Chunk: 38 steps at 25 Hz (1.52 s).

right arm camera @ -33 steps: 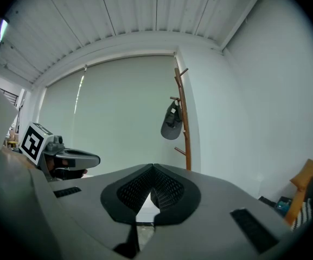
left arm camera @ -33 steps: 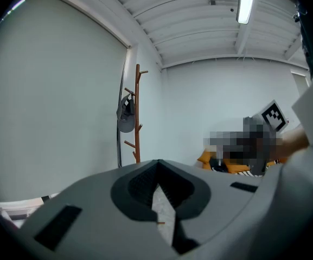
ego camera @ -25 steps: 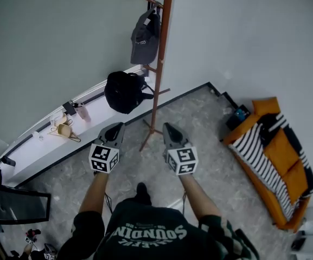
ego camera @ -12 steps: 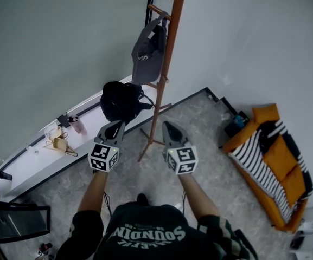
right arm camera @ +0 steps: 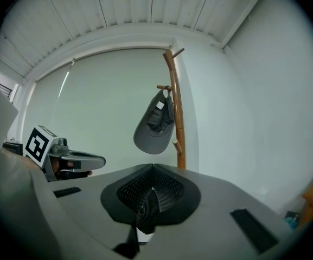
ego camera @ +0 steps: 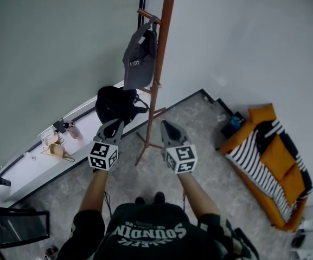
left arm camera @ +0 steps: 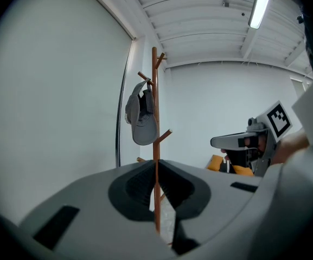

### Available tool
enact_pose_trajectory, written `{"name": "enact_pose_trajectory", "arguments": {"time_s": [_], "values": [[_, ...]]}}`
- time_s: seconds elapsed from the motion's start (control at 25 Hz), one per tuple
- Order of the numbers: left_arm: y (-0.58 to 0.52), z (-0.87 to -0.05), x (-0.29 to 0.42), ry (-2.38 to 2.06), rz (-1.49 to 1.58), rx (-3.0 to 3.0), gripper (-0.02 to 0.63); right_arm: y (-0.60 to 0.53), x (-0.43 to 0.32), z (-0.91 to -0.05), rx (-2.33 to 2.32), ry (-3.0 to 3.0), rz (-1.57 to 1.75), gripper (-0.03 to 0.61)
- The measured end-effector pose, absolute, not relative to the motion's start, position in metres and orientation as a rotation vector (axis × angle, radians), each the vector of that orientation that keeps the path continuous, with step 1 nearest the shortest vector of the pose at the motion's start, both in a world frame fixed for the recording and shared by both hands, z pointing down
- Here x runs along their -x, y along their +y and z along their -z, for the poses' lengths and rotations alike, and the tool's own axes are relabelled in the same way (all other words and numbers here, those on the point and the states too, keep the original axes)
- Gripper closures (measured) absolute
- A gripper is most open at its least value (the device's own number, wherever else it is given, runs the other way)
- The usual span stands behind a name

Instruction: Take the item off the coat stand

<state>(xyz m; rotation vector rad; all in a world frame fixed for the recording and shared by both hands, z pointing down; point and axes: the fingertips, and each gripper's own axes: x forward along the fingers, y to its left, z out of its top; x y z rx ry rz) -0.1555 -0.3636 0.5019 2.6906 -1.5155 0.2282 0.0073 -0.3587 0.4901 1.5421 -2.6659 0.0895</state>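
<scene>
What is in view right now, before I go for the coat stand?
coat stand: one, brown wood, in the room corner
cap: one, grey, hanging on an upper peg of the stand
bag: one, black, at the stand's lower pegs
ledge: one, white, along the left wall
small items: a few, beige and pink, on the ledge
sofa: one, orange, by the right wall
striped cover: one, black and white, on the sofa
left gripper: grey, shut, empty, pointing towards the stand
right gripper: grey, shut, empty, beside the left
</scene>
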Motion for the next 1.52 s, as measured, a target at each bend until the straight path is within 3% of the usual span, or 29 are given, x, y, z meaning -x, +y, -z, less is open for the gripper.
{"name": "enact_pose_trajectory", "arguments": {"time_s": [0.36, 0.44, 0.52, 0.68, 1.52], "values": [[-0.367, -0.499, 0.157, -1.595, -0.231, -2.638, 0.607, -0.368, -0.012, -0.491, -1.484, -2.698, -0.103, 0.578], [-0.37, -0.497, 0.161, -1.628, -0.224, -2.607, 0.548, -0.369, -0.013, -0.492, -1.477, -2.704, -0.111, 0.578], [-0.373, -0.493, 0.165, -1.659, -0.217, -2.583, 0.446, -0.368, -0.014, -0.493, -1.469, -2.708, -0.119, 0.578], [-0.372, -0.487, 0.165, -1.685, -0.216, -2.586, 0.383, -0.369, -0.017, -0.498, -1.454, -2.706, -0.133, 0.578], [-0.437, -0.44, 0.152, -1.73, -0.25, -2.683, 0.383, -0.365, -0.063, -0.496, -1.502, -2.644, -0.1, 0.578]]}}
